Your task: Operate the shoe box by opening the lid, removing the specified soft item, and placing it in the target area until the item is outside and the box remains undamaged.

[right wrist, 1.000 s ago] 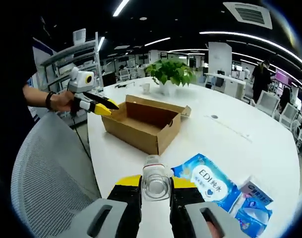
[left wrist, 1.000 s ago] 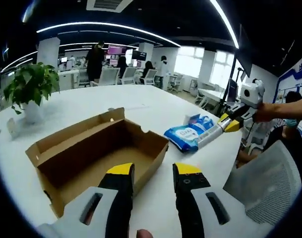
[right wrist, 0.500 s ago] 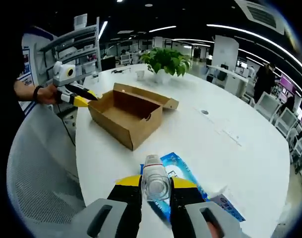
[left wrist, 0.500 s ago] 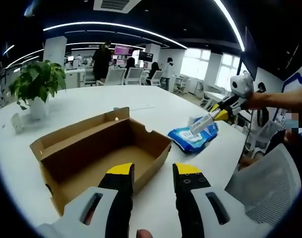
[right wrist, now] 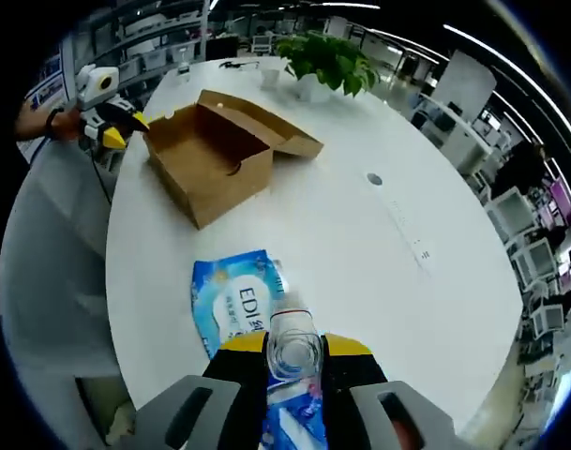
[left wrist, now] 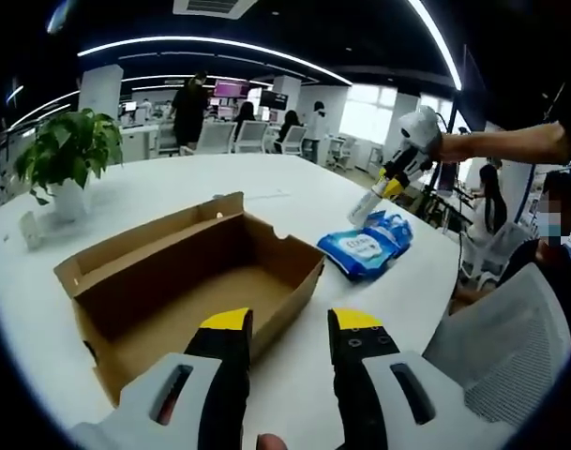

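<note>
Fingers of the right gripper [right wrist: 294, 352] pinch a clear bottle [right wrist: 292, 339] above the blue wipes pack [right wrist: 240, 309]. Left gripper [left wrist: 285, 328] fingers stand spread, empty, beside the open shoe box [left wrist: 187, 281] on the white desk [right wrist: 360, 244].

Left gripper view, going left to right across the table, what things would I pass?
Potted plant → open cardboard shoe box → blue wipes packs → right gripper holding a clear bottle above the packs.
</note>
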The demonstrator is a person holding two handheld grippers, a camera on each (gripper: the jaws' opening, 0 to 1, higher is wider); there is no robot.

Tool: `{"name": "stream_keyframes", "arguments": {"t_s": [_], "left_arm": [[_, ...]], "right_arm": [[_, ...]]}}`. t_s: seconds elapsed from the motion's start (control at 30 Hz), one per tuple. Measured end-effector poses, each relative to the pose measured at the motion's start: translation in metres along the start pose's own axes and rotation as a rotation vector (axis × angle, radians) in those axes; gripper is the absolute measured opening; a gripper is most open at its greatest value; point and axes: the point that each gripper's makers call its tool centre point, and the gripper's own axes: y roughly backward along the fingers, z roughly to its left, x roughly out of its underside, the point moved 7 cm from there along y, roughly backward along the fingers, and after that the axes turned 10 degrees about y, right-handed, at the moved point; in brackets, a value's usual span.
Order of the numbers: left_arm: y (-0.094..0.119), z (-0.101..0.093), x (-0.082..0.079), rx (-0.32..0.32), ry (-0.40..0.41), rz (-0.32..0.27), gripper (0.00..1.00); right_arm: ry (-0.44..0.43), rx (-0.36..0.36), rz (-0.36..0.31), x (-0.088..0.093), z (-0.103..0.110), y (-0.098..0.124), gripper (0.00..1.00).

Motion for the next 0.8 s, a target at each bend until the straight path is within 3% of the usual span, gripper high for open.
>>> {"name": "stream_keyframes", "arguments": {"t_s": [0.27,0.37,0.8], "left_arm": [[0.0,0.007,0.001,-0.015,0.007,0.002,0.31],[-0.001,0.01,0.002,-0.019,0.008,0.007,0.31],[-0.001,0.011,0.005,-0.026,0.003,0.021,0.3]], "right_arm": [[0.146,-0.048,0.14,0.002,-0.025,-0.01,0.16],[0.16,-0.058,0.154,0.0,-0.029,-0.016,0.16],[0.248,-0.145,0.295,0.012,-0.028,-0.04,0.17]]}}
